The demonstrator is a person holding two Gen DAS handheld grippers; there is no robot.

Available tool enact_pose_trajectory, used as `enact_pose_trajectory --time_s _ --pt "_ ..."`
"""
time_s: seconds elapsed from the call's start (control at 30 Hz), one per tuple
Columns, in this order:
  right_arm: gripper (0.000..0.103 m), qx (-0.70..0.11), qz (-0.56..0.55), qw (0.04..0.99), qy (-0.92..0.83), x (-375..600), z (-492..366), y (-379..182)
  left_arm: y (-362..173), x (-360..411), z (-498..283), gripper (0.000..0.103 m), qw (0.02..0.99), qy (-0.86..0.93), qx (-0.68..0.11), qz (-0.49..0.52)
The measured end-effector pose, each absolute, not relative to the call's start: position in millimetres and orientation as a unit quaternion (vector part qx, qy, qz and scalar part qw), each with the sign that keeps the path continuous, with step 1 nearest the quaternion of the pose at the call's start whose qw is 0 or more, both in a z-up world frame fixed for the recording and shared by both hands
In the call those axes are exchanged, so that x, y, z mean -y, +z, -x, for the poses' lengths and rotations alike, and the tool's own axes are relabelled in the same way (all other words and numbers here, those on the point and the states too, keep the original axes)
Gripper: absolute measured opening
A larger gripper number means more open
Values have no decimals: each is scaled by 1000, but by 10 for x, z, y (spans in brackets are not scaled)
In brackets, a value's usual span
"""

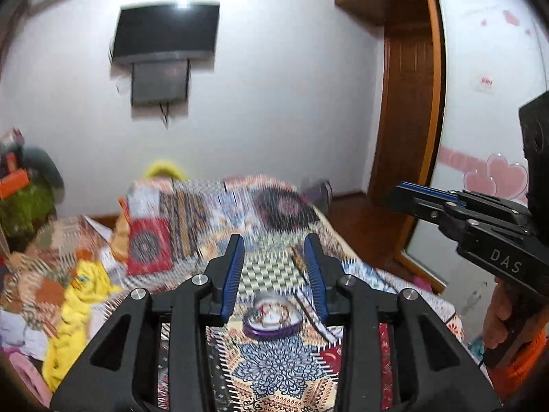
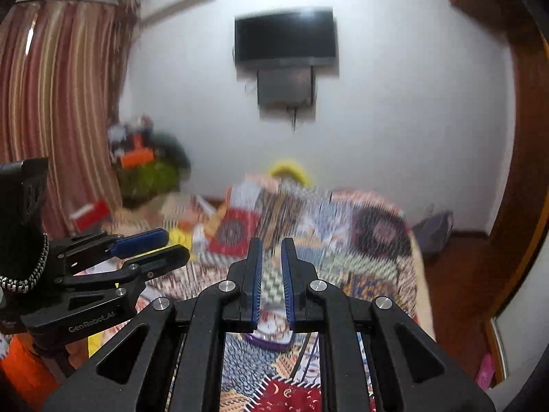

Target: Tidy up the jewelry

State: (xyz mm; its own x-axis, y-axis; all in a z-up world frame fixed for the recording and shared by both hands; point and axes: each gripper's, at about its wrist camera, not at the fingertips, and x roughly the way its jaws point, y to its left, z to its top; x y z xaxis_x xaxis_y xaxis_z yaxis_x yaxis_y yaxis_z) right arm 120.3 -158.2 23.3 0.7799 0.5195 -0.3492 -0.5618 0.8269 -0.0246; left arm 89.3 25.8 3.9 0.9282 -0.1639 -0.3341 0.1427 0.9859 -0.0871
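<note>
A purple heart-shaped jewelry box (image 1: 272,319) with a clear domed lid sits on the patterned bedspread (image 1: 274,370), just below and between my left gripper's fingers. My left gripper (image 1: 274,243) is open and empty above it. In the right wrist view the same box (image 2: 271,338) shows partly behind my right gripper (image 2: 272,243), whose jaws stand a narrow gap apart with nothing between them. The left gripper also shows at the left of the right wrist view (image 2: 175,245), and the right gripper at the right of the left wrist view (image 1: 399,194). Both views are blurred.
Yellow cloth (image 1: 73,312) and folded fabrics (image 1: 149,247) lie on the bed's left side. A TV (image 1: 164,31) hangs on the far wall. A wooden wardrobe (image 1: 408,120) stands at the right, striped curtains (image 2: 58,103) at the left.
</note>
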Motion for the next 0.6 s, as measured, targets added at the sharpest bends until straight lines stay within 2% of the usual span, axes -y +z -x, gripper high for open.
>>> enact_pose_trajectory --time_s 0.1,0.17,0.2,0.27,0.3,0.33,0.37,0.43,0.6 --pt "10 -126 51 951 277 1662 -923 393 217 -218 -595 44 989 -57 -132 23" --pt "11 -107 45 955 272 1708 -766 464 301 -216 -424 53 993 -46 -108 25" --pt "15 -99 44 957 270 1726 -684 498 347 -214 -342 55 994 -39 -97 27" --pt "31 -91 43 959 266 1747 -609 516 398 -215 -228 67 996 -26 -83 27" --pt "49 -85 40 960 263 1746 -574 525 422 -215 -165 71 997 -19 -75 27" --pt "64 -77 36 963 257 1762 -535 527 435 -217 -123 81 997 -14 -69 28" --pt "70 -70 33 965 252 1770 -505 524 447 -217 -81 91 998 -11 -64 29" --pt "81 -57 32 969 239 1769 -443 525 455 -216 -2 99 998 -5 -53 30" --pt "90 -50 41 973 222 1731 -398 521 444 -189 45 99 998 0 -54 26"
